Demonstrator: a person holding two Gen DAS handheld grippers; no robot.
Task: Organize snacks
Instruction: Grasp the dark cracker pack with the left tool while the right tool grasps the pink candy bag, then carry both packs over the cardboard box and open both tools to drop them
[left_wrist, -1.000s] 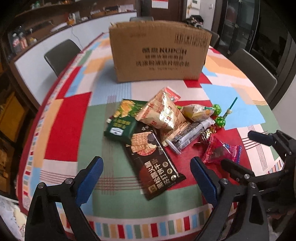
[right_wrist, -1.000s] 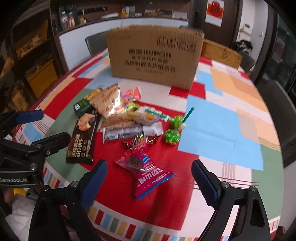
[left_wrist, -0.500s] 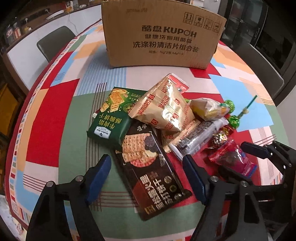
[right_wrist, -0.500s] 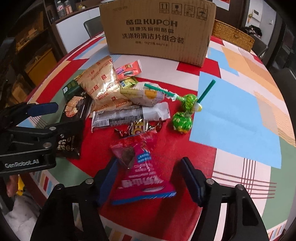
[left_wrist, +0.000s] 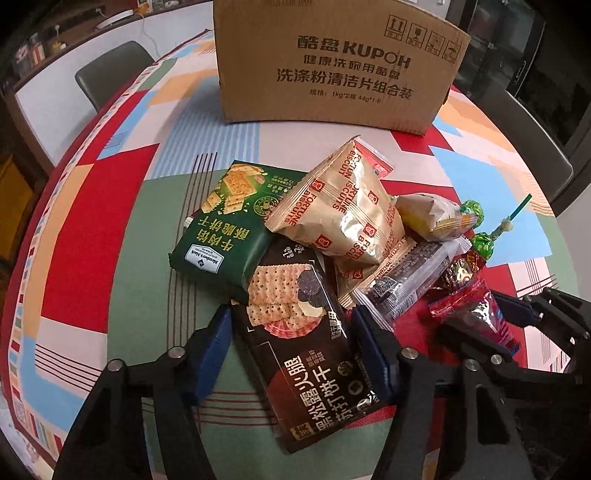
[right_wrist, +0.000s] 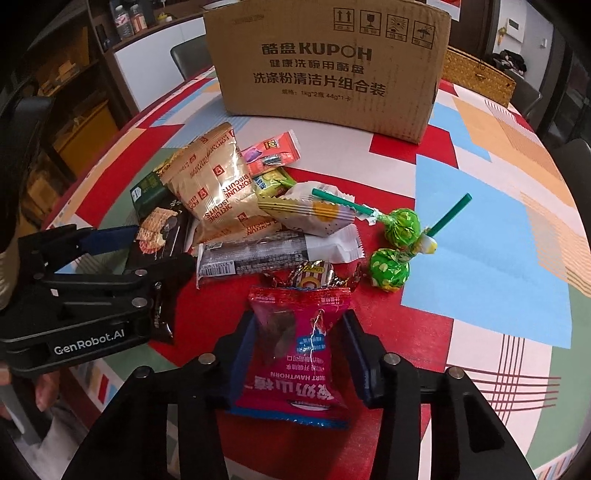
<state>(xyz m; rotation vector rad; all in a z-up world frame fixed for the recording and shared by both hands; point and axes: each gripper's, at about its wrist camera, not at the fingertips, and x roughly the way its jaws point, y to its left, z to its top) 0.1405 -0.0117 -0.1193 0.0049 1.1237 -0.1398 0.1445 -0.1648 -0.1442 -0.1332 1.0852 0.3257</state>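
While both grippers point steeply down at the snack pile on the bench, each has a packet between its jaws. Left gripper: jaws have just been closing, about half open, blue pads at either long edge of the black cracker packet — right pad looks to touch the edge, left pad just beside it; firm grip cannot be told. Right gripper: jaws have just been closing, now narrow, pads pressed on both sides of the red hawthorn packet, which still lies on the red patch of the cloth.

Pile behind: green cracker packet under the black one's far end, gold biscuit bag on top, grey-and-white bar wrapper, pale yellow-spot packet, two green lollipops just right of the pile. Cardboard box stands upright at the far side — well apart from the snacks.
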